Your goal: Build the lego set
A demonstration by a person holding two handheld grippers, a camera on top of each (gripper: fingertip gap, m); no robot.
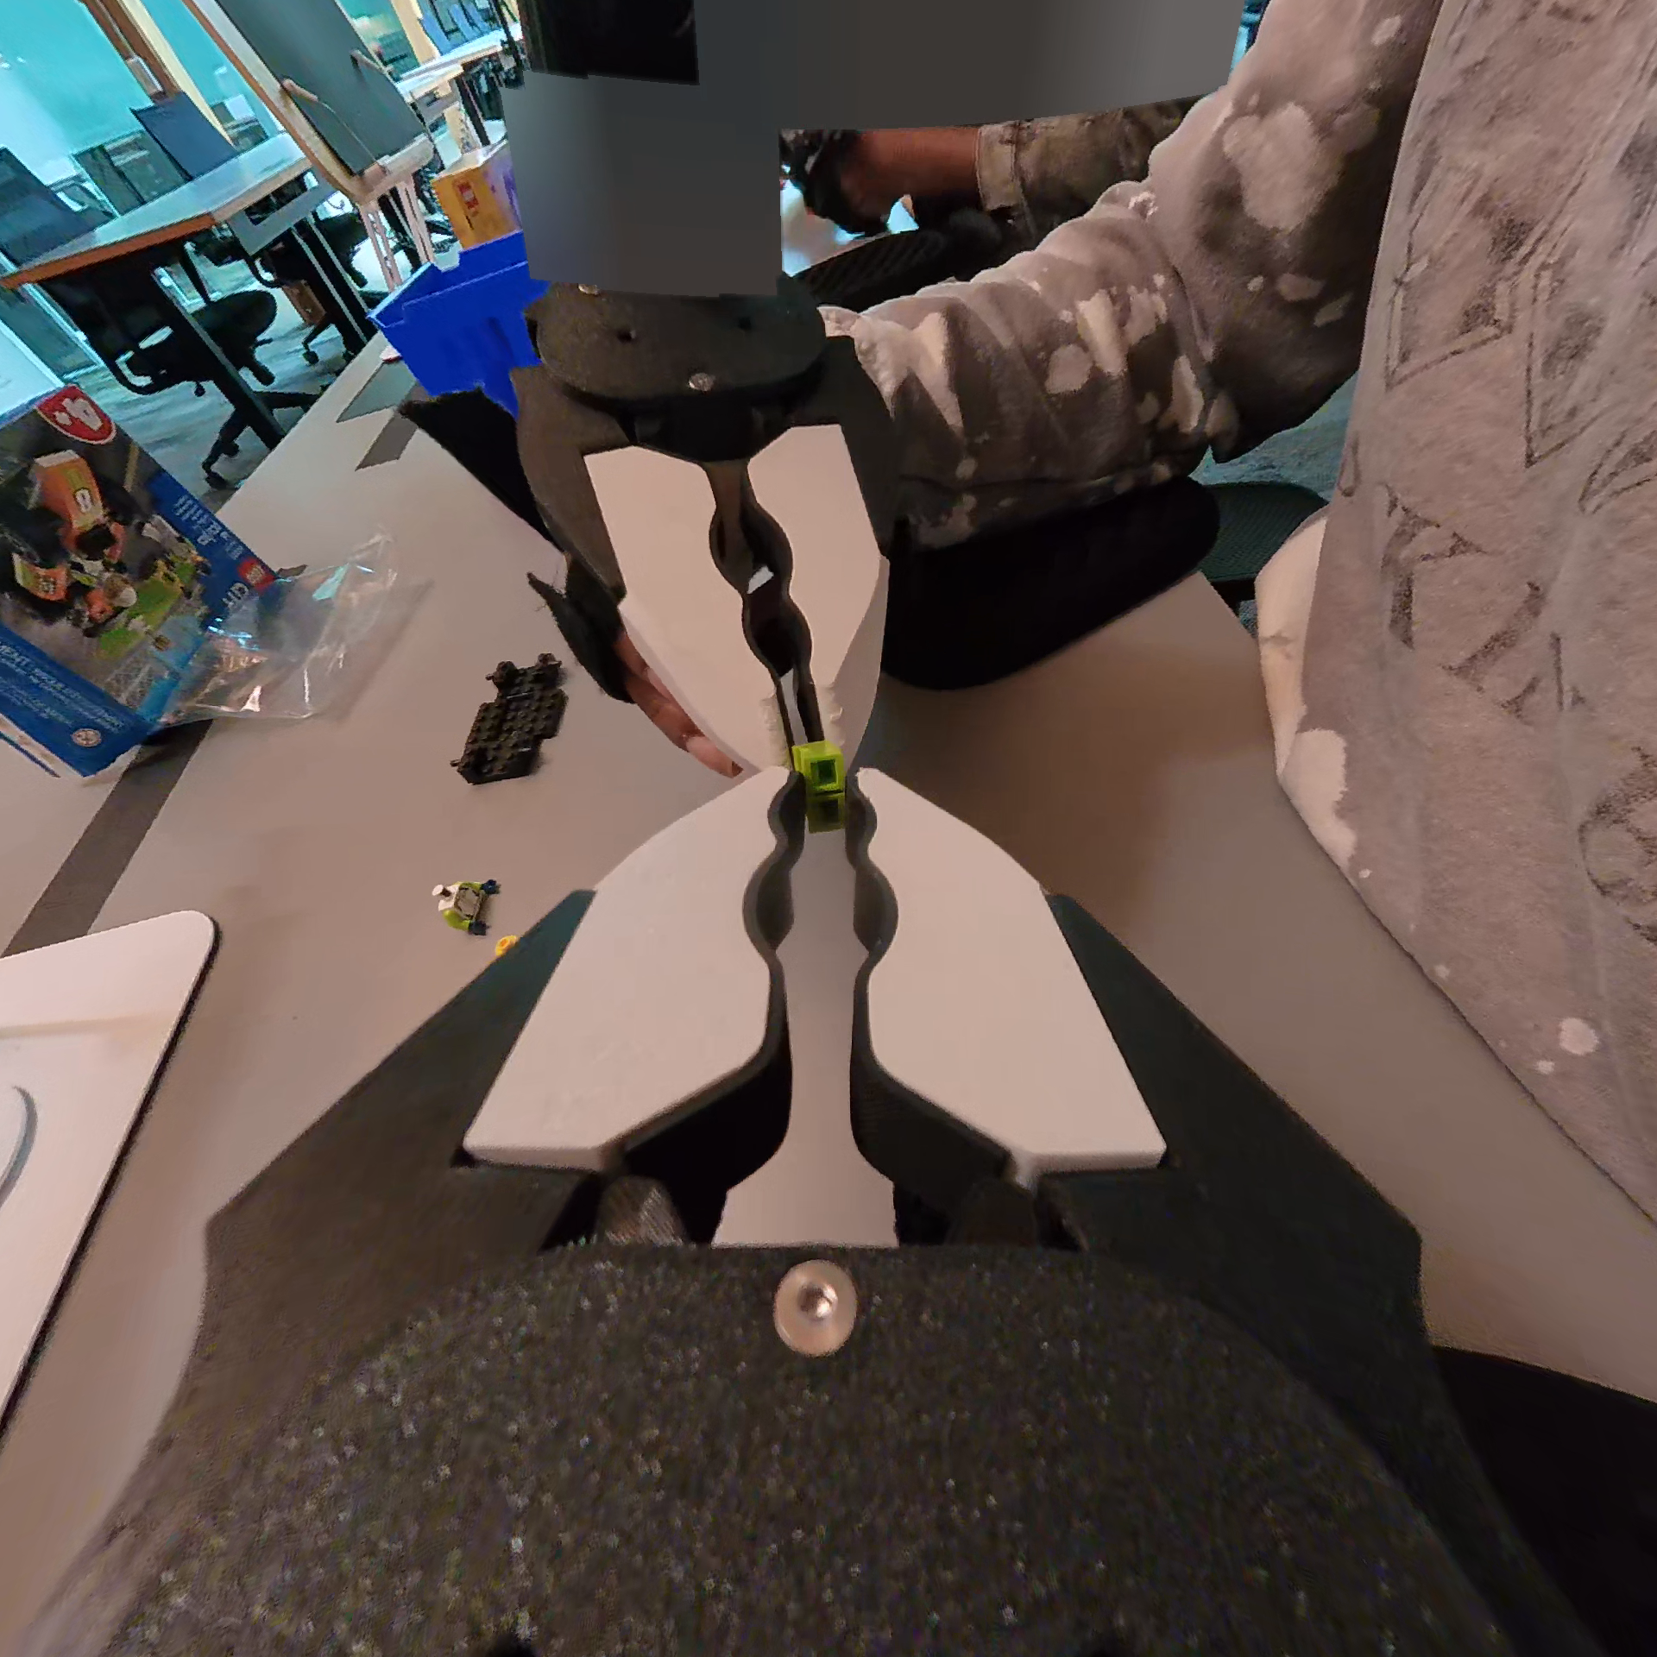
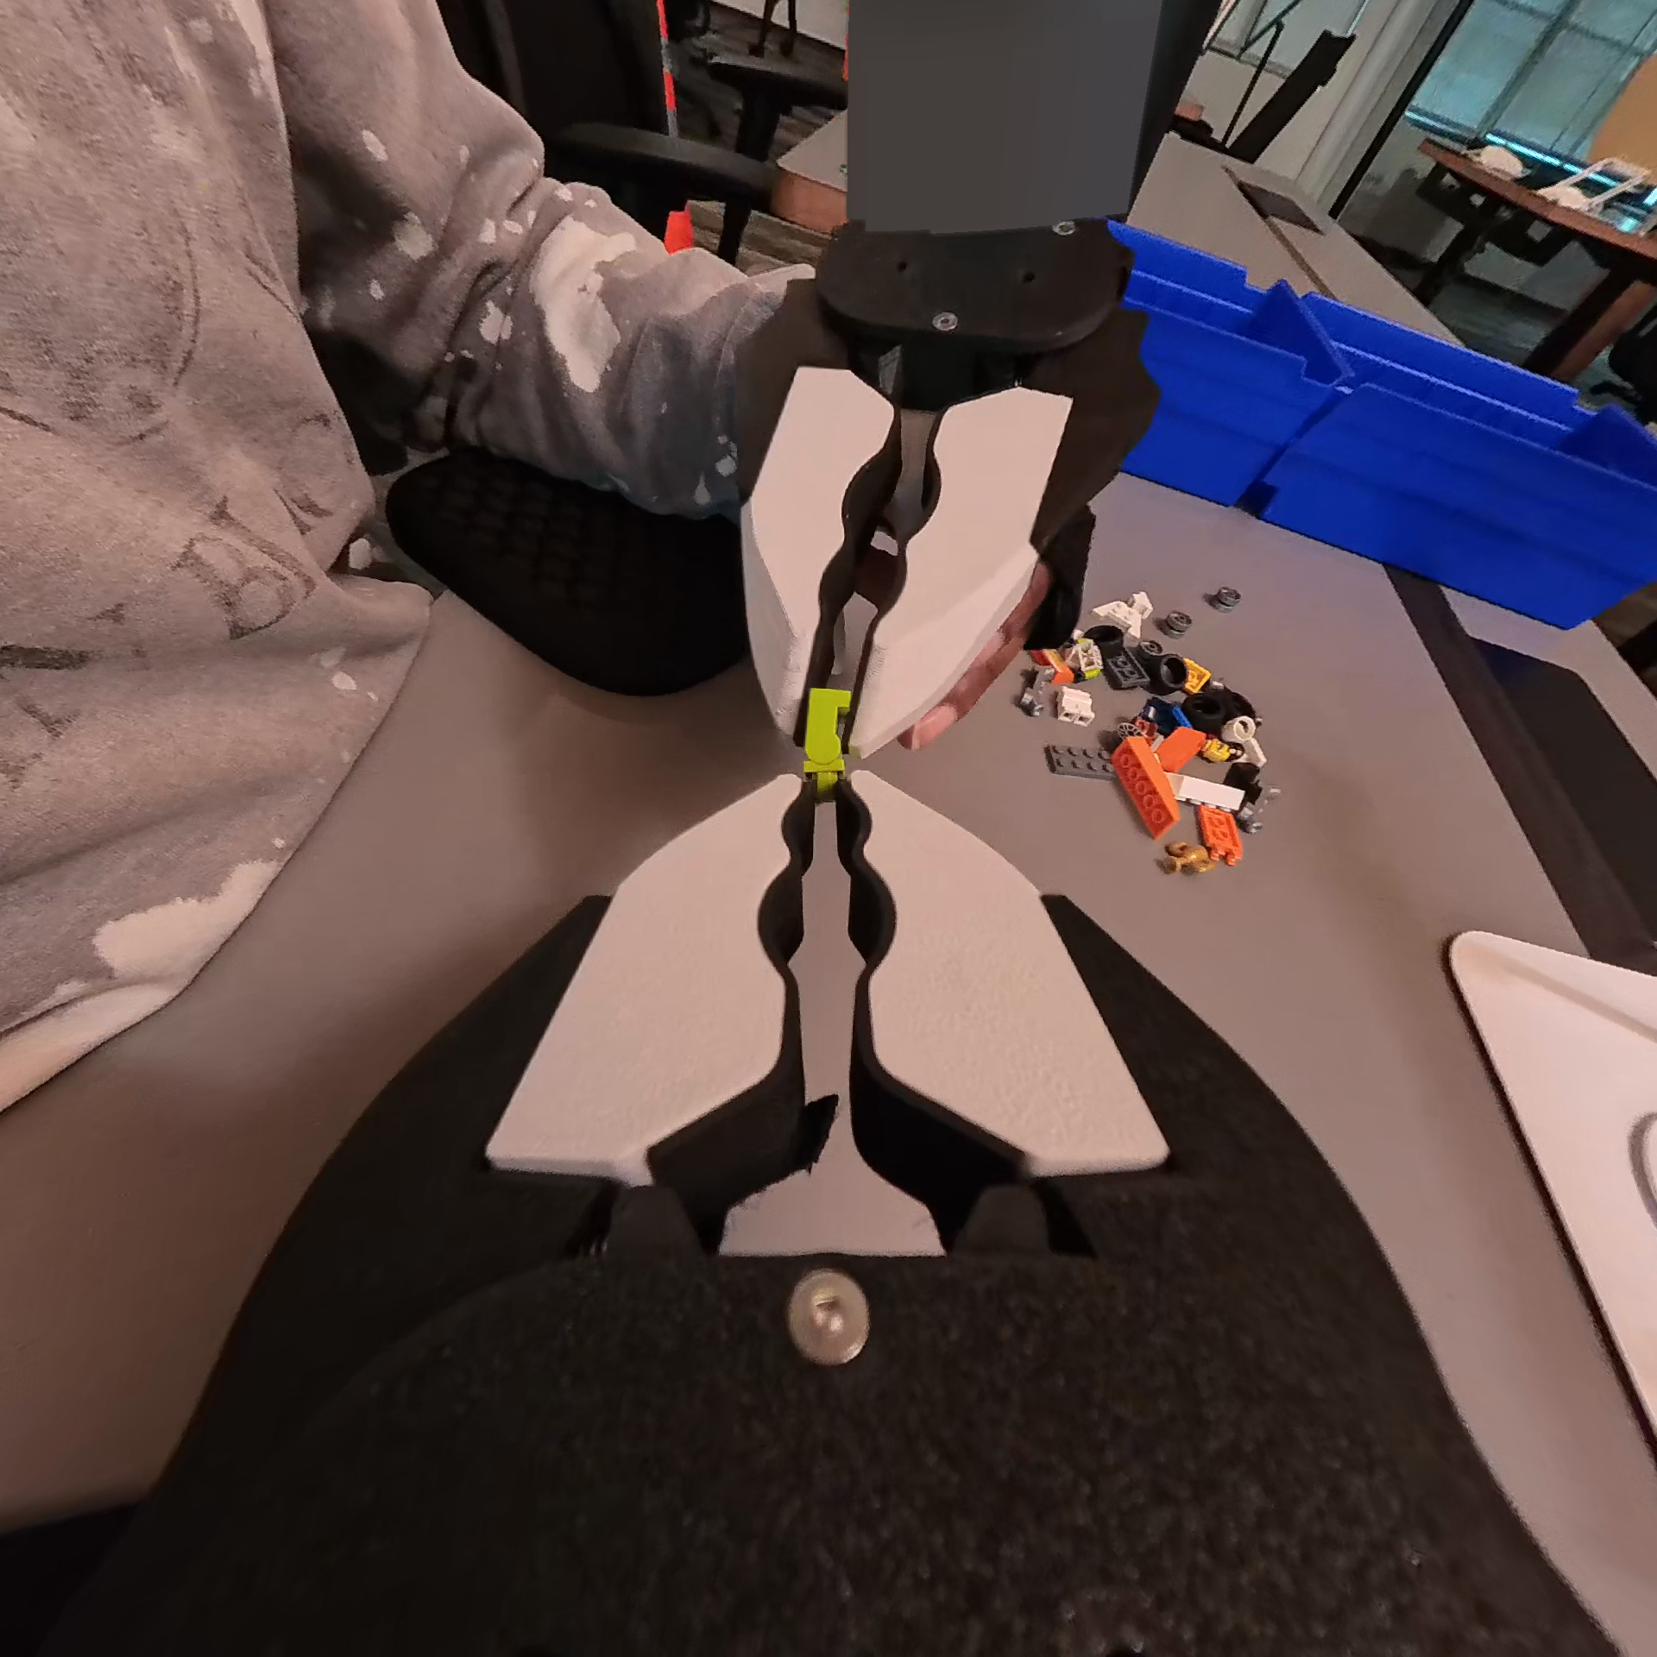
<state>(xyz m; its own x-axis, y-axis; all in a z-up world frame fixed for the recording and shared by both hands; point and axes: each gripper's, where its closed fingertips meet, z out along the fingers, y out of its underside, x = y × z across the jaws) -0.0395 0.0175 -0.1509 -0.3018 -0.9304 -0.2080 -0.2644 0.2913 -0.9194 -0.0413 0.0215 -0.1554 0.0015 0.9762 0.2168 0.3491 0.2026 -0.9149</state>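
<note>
My left gripper (image 1: 820,793) and right gripper (image 2: 823,793) meet tip to tip above the grey table (image 1: 296,852). The left gripper is shut on a lime green bracket piece (image 2: 827,717), which shows as a green block between its fingertips in the left wrist view (image 1: 825,807). The right gripper is shut on a smaller lime green piece (image 2: 823,773); in the left wrist view it is the bright lime cube (image 1: 825,762) at the far gripper's tips (image 1: 807,749). The two lime pieces touch. The left gripper also shows in the right wrist view (image 2: 829,740).
A black chassis plate (image 1: 511,722), a minifigure (image 1: 464,901), a set box (image 1: 99,592) and a clear bag (image 1: 305,628) lie to the left. A pile of loose bricks (image 2: 1157,726) and blue bins (image 2: 1345,430) are on the right. A white tray (image 2: 1569,1076) is nearby. A person's sleeve (image 1: 1076,359) is close. Both grippers' tips are close together, under 4 cm apart. Both grippers' tips are roughly 20 centimeters from the minifigure (image 1: 464,901).
</note>
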